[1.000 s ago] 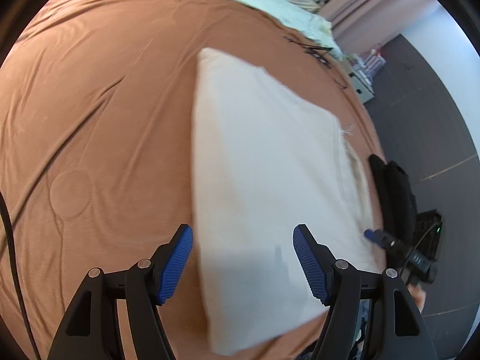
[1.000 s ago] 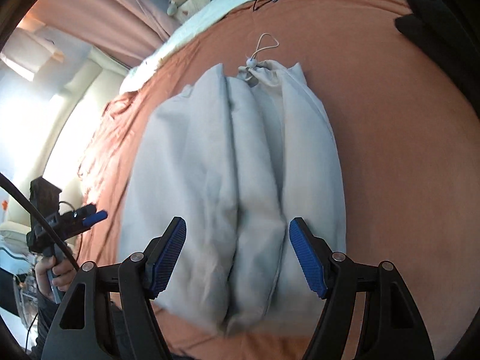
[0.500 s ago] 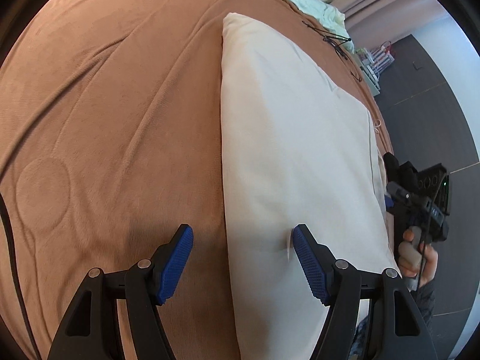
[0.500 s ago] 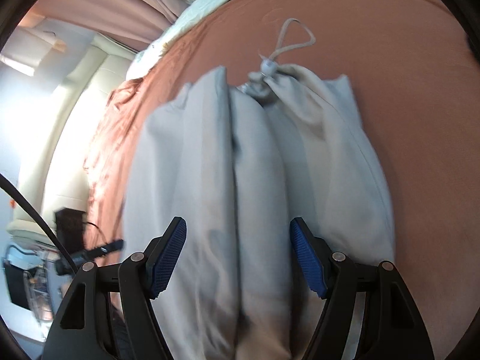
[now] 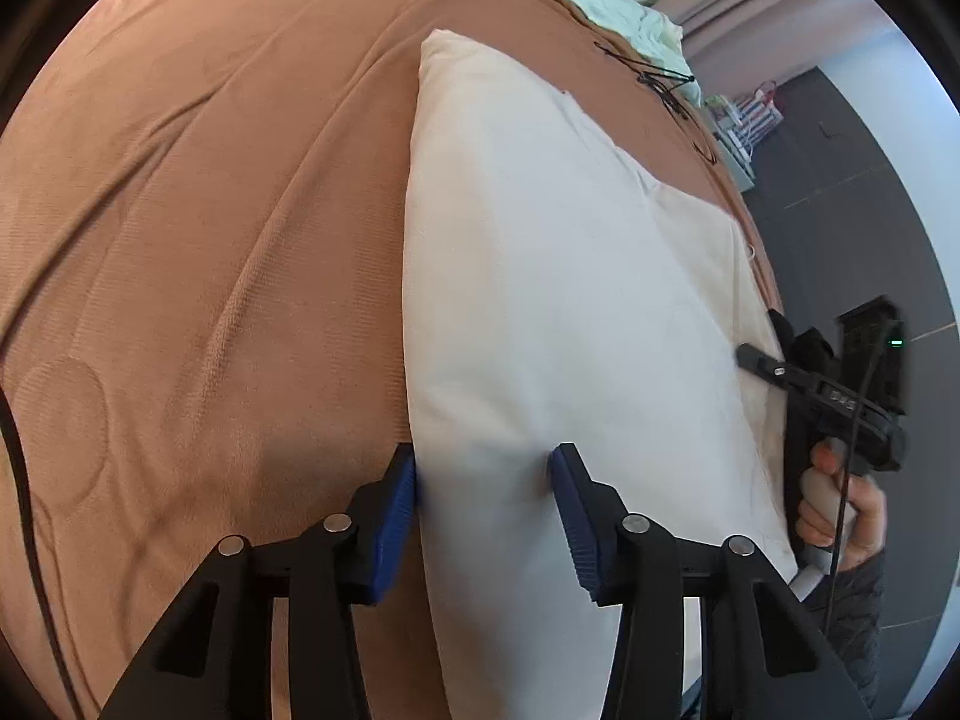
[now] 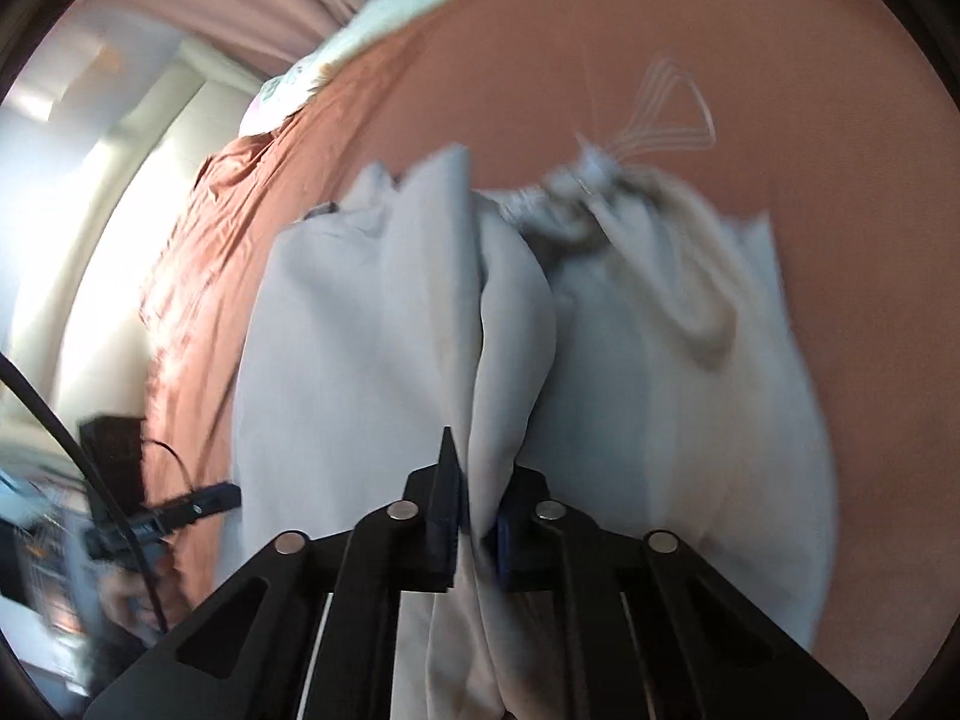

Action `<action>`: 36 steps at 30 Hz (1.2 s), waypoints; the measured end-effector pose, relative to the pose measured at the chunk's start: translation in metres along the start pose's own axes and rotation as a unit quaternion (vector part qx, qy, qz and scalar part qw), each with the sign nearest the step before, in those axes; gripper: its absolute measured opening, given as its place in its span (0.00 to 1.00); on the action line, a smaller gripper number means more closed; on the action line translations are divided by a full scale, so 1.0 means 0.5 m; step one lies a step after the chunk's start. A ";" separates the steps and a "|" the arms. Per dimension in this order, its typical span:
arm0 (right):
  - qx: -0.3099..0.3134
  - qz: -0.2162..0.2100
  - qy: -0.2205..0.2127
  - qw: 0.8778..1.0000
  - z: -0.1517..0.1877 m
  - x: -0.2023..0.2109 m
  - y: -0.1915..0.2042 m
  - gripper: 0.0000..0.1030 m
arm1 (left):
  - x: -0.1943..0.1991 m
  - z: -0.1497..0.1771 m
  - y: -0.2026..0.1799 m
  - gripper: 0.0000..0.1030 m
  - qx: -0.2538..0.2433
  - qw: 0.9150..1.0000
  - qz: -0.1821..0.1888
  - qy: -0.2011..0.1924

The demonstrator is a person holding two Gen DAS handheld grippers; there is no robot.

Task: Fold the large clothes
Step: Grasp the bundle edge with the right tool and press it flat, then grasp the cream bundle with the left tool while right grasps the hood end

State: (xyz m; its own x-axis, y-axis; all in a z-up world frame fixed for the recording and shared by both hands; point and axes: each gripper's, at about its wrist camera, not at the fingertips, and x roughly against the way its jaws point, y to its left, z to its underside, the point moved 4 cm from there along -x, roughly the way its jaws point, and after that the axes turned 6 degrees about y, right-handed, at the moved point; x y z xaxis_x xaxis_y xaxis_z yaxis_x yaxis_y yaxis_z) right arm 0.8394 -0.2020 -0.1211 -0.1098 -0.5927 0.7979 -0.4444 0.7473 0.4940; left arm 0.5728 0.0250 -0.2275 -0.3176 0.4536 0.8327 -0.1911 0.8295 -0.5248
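In the left wrist view, the folded cream garment lies on the brown bedspread with its long axis running straight away from the left gripper, its far corner pointing toward the head of the bed. Its long left edge starts at the inner face of the left blue pad and runs forward; beyond that edge the bedspread is bare and gently creased, wide open room to the left of the fingers. The jaws have just been closing, the near end of the garment bulges between them, and both pads look to be pressing its sides, so the fingers are grasping the cloth. To the right of the fingers the garment reaches the bed's edge, where a person's hand holds the right gripper with its tip on the cloth. In the right wrist view, blurred by motion, the garment again runs lengthwise ahead of the fingers, its drawstring loop lying at the far end on the bedspread. The right gripper has just been closing and is clenched on a raised ridge of cloth. Bare bedspread lies ahead and to the right; the left gripper shows at the garment's left edge.
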 end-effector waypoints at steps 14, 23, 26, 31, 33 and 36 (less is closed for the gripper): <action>0.022 0.112 -0.046 0.992 0.058 0.121 0.017 0.02 | 0.025 0.019 -0.118 0.42 -0.060 0.998 -0.008 -0.008; 0.001 0.122 -0.067 0.990 0.060 0.075 -0.009 0.02 | 0.005 0.033 -0.090 0.42 -0.058 0.997 -0.041 -0.001; 0.001 0.136 -0.073 0.988 0.049 0.066 -0.008 0.03 | 0.007 0.028 -0.074 0.42 -0.049 0.998 -0.041 -0.001; -0.026 0.132 -0.048 0.990 0.053 0.071 -0.022 0.32 | 0.015 0.010 -0.065 0.64 -0.040 0.998 -0.041 -0.010; -0.026 0.125 -0.058 0.990 0.056 0.091 -0.028 0.77 | 0.015 0.000 -0.061 0.69 -0.036 0.998 -0.039 -0.018; -0.034 0.111 -0.068 0.991 0.054 0.120 -0.054 0.77 | 0.007 -0.024 -0.062 0.69 -0.029 0.999 -0.033 -0.018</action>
State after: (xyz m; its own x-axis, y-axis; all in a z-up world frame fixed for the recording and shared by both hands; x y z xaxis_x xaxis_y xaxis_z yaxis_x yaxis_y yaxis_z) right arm 0.8207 -0.2662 -0.0960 -0.3194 -0.4428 0.8378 -0.3353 0.8797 0.3371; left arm 0.5890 0.0049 -0.2063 -0.3391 0.3857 0.8581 -0.1586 0.8756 -0.4562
